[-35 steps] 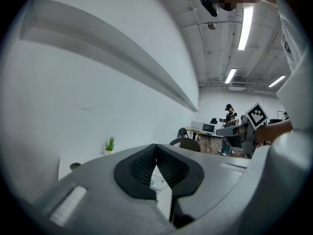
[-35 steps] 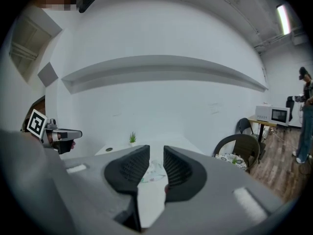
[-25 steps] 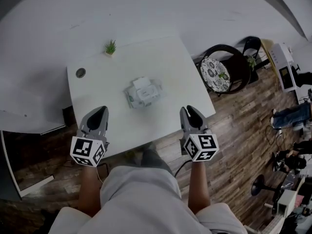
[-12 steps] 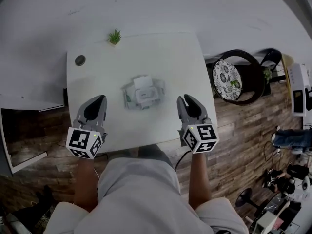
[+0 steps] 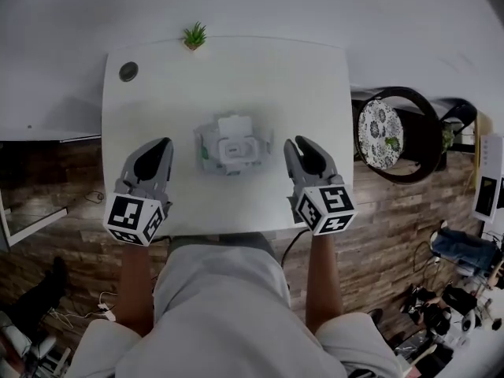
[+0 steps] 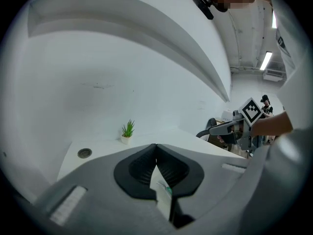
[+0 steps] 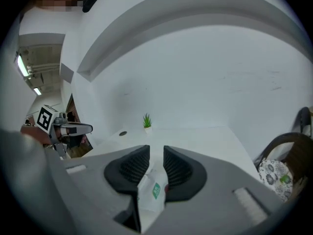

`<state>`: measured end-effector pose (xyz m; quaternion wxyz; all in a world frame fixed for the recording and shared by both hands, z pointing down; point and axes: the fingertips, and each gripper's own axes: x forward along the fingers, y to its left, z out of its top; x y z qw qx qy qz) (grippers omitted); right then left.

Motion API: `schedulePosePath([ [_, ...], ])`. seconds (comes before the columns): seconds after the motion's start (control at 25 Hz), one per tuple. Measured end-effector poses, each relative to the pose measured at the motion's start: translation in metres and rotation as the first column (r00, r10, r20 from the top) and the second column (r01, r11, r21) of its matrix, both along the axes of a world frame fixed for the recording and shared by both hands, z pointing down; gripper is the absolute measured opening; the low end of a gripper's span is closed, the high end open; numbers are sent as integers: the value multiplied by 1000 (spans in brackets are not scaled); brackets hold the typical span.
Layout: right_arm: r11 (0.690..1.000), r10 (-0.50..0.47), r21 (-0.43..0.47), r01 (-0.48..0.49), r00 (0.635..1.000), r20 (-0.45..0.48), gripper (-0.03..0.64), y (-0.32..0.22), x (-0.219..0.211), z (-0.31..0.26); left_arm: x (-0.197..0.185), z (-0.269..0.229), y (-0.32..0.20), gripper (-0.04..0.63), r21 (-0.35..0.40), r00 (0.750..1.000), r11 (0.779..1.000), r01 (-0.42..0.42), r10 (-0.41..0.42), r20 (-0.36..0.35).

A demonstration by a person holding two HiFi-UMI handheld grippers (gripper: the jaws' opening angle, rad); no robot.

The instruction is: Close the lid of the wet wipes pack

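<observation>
The wet wipes pack lies in the middle of the white table, its small lid flap standing open toward the far side. My left gripper hovers just left of the pack with its tips touching, nothing held. My right gripper hovers just right of the pack with a gap between its pads, nothing between them. In the left gripper view the gripper is shut, and the pack shows below the tips. In the right gripper view the gripper stands open with the pack beyond.
A small potted plant stands at the table's far edge, a round cable grommet at the far left corner. A dark chair with a patterned cushion is right of the table. A white wall runs behind the table.
Both grippers have moved forward from the table's near edge and now flank the pack on either side. Their jaws look unchanged. The pack has not moved on the table.
</observation>
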<state>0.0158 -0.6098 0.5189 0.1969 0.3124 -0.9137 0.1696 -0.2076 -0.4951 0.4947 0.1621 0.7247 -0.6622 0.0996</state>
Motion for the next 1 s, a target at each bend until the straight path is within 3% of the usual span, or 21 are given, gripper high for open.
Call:
schedulePosePath([
  [0.56,974,-199,-113,194,980,-30,95,-20,-59,62,-2,69,-4,0,-141,997,989,47,-55,-51],
  [1.0,882,-445,-196,428,894,-52,95,-21,-99,98,1,93,-5,0,-191,996,980,60,-71,-54],
])
